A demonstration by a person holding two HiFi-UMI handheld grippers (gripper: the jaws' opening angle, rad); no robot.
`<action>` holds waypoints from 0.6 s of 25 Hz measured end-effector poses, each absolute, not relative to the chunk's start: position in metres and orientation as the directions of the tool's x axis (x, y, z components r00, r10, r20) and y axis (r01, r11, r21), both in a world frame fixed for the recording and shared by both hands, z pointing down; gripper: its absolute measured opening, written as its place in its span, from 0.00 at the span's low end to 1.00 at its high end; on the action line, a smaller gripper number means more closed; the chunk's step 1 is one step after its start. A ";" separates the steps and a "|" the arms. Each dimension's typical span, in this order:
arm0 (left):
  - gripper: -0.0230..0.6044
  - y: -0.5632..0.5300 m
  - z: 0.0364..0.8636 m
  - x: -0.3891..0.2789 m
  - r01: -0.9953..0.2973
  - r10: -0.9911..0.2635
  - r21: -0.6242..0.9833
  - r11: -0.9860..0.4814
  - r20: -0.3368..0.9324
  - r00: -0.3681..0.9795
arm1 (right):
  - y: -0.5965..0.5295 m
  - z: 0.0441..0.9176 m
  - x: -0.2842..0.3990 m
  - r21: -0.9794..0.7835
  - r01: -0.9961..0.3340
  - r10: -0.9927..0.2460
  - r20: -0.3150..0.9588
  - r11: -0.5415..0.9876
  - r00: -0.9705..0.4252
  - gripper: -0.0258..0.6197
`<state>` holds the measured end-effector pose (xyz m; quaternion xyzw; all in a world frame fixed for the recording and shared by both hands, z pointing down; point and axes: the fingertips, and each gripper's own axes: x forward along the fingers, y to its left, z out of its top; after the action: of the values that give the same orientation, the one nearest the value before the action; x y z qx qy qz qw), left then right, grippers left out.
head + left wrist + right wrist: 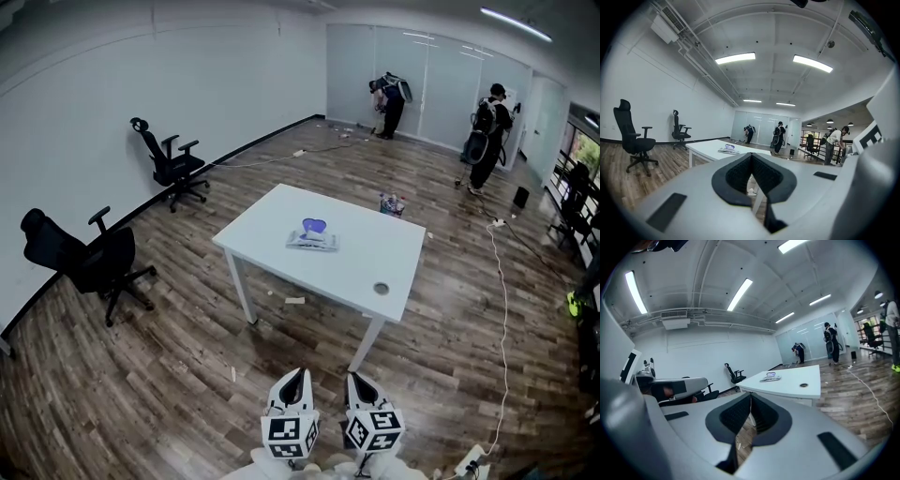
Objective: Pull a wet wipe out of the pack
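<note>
While both grippers sit low at the 6 o'clock edge of the head view, the pack (312, 236) lies well apart from them, toward 12 o'clock, on a white table (375, 248).

Left gripper (294, 379): its own view shows the jaws brought together at the tips, dark pads meeting, nothing between them. Right gripper (362, 382): same finding, jaws closed tip to tip and empty. The two are side by side, near each other but not touching, both pointing at the table.

Pack: flat on the tabletop, left of centre and closer to the far edge than the near one. A purple part stands up at its far end; whether it is a lid or a wipe cannot be told. From the left gripper (751, 157) the pack (728, 149) shows at about 11 o'clock above the jaw tips; from the right gripper (750, 397) it (769, 377) shows at about 1 o'clock.

Table: a round grommet hole (381, 288) sits near the near right corner, otherwise bare.

Surroundings: two black chairs (173, 164) stand by the wall at 9 to 10 o'clock. Two people (389, 103) are at the far glass wall (441, 84), around 1 o'clock. A white cable (502, 309) runs along the wood floor (187, 375) at 3 o'clock.
</note>
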<state>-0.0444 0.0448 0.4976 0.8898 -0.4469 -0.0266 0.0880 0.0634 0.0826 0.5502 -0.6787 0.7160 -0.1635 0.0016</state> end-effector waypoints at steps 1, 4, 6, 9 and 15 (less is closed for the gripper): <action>0.04 0.044 0.499 -0.044 -0.791 -0.800 0.182 -0.585 0.034 0.599 | 0.082 0.551 0.063 -0.237 -0.971 -0.972 0.222 0.024 -0.079 0.05; 0.04 0.043 0.502 -0.045 -0.789 -0.798 0.187 -0.585 0.039 0.601 | 0.082 0.552 0.062 -0.236 -0.971 -0.970 0.229 0.024 -0.080 0.05; 0.04 0.042 0.502 -0.046 -0.789 -0.798 0.186 -0.586 0.037 0.601 | 0.081 0.553 0.062 -0.235 -0.972 -0.970 0.231 0.023 -0.078 0.05; 0.04 0.040 0.502 -0.046 -0.792 -0.801 0.183 -0.582 0.038 0.598 | 0.077 0.553 0.065 -0.239 -0.971 -0.970 0.230 0.022 -0.078 0.05; 0.04 0.032 0.505 -0.049 -0.805 -0.813 0.179 -0.566 0.043 0.581 | 0.065 0.556 0.064 -0.253 -0.967 -0.969 0.228 0.035 -0.095 0.05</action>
<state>-0.0492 0.0321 0.5054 0.8845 -0.4573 -0.0220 0.0898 0.0641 0.0654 0.5561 -0.6728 0.7194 -0.1727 0.0030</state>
